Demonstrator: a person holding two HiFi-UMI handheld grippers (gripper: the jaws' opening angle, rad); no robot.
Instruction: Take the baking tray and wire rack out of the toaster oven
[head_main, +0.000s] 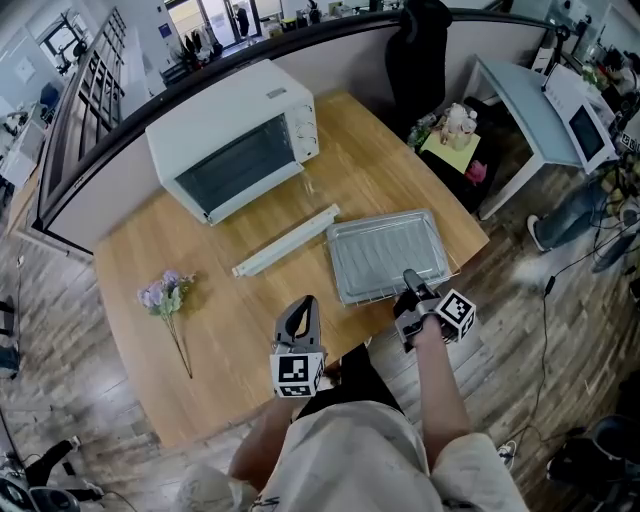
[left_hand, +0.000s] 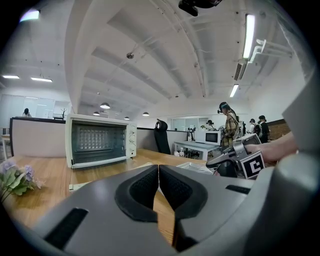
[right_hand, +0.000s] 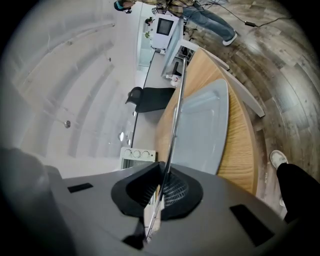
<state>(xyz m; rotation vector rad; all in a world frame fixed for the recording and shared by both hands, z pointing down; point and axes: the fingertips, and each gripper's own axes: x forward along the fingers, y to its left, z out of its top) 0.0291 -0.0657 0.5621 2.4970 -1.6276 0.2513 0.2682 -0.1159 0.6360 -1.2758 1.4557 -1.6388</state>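
wooden table (head_main: 240, 330) stands in an open office, with the oven (head_main: 235, 140) at its far left, door shut. tray (head_main: 385, 250) lies flat on the table's near right part, well apart from the oven, and the rack (head_main: 362, 297) shows as thin wire along the tray's near edge. right claw (head_main: 410, 281) is clamped on that rack wire at the near edge, the rod running straight between its pads. left claw (head_main: 300, 312) hangs over the table's front edge beside the right one, jaws pressed together with nothing between them. a white strip (head_main: 287, 240) lies between oven and tray, and flowers (head_main: 163, 293) lie at the left.
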